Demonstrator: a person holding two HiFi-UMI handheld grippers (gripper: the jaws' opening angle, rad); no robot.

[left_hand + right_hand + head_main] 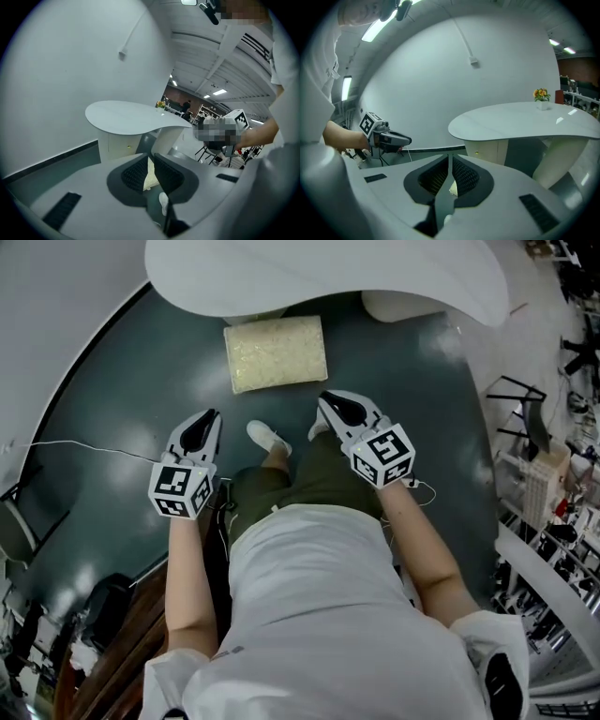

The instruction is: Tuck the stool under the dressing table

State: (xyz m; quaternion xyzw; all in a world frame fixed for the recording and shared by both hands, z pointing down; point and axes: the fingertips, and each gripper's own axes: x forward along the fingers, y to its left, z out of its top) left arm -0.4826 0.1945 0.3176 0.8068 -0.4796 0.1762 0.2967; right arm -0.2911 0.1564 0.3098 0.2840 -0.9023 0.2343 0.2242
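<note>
1. Left gripper (208, 418): jaws are standing a slit apart, gripping nothing.
2. Right gripper (326, 401): jaws are likewise gaping only slightly, empty.
3. Stool (277, 352): is sitting beyond both grippers, at the near edge of the dressing table (328, 277).

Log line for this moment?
stool: at dressing table edge, untucked | left claw: barely apart, empty | right claw: barely apart, empty

— Where does the stool (277, 353) stand?
— Before the table (328, 273), its far edge just at the tabletop's rim.
— And the person?
— Behind the stool, one shoe (268, 437) toward it, with the left gripper (211, 418) and right gripper (328, 404) either side of the legs.
— Anything else?
— A flowerpot (541, 96) sits on the table, and shelving (544, 484) lies to the right.
</note>
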